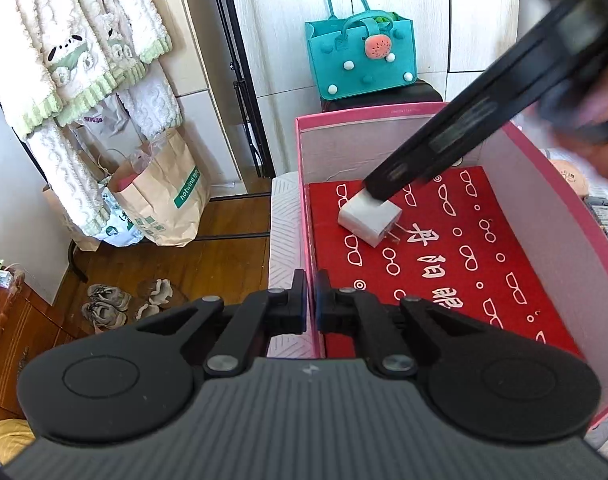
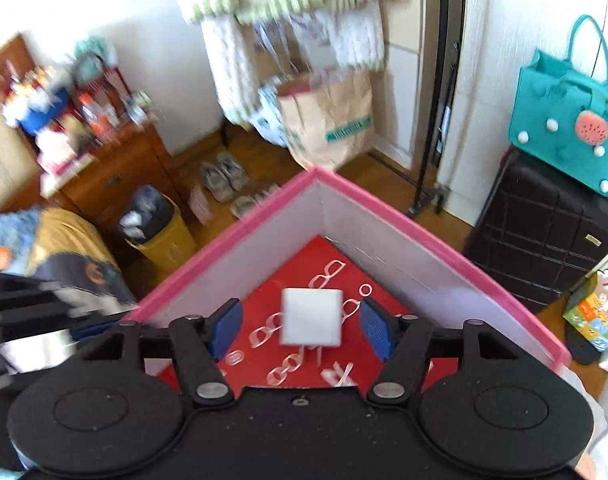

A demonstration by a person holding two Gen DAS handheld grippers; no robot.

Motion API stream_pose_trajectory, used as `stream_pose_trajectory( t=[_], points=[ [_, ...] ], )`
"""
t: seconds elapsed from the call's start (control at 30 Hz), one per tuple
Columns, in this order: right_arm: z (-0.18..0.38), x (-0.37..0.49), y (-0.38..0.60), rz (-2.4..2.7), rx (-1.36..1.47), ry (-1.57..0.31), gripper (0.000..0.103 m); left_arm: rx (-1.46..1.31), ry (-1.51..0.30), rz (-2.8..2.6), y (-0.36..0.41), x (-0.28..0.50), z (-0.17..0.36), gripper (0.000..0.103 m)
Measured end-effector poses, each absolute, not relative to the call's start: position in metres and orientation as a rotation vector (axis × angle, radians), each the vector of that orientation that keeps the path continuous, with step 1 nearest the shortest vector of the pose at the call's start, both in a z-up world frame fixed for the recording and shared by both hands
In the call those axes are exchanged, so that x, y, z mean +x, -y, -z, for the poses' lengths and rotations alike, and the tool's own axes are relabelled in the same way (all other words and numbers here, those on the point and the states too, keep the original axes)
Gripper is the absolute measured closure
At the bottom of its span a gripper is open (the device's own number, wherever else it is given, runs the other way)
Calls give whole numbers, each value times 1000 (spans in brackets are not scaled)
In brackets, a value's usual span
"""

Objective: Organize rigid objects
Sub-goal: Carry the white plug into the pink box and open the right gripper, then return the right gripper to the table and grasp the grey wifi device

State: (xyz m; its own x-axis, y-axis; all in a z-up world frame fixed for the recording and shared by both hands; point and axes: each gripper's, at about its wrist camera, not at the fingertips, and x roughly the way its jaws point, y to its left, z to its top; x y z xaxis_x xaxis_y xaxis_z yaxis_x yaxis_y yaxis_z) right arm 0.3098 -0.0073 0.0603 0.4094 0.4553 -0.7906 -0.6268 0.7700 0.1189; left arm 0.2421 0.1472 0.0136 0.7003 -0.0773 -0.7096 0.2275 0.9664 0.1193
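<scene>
A white plug charger [image 1: 368, 220] lies on the red, glasses-patterned floor of a pink box [image 1: 384, 114], with its metal prongs pointing right. My left gripper [image 1: 311, 300] is shut on the box's near left wall, the pink rim pinched between its fingers. In the right wrist view the charger [image 2: 312, 316] sits between the blue pads of my right gripper [image 2: 300, 322]. That gripper is open, with a gap on both sides of the charger. From the left wrist view one black right finger [image 1: 424, 152] reaches down into the box, its tip over the charger's back end.
A teal felt bag [image 1: 360, 56] rests on a black suitcase [image 2: 544, 232] behind the box. Paper bags [image 1: 164, 200], hanging towels and shoes [image 1: 120, 300] are on the left. A wooden cabinet [image 2: 116, 176] and a yellow bin [image 2: 160, 228] stand on the wood floor.
</scene>
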Motion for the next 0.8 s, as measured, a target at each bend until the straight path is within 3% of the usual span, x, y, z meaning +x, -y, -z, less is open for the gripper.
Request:
stream_pose_trajectory(
  t=[0.37, 0.8],
  points=[
    [-109, 215, 114, -659, -94, -835, 30, 193, -773, 150, -147, 240, -12, 100],
    [-45, 136, 227, -363, -38, -823, 28, 214, -742, 111, -139, 234, -8, 99]
  ],
)
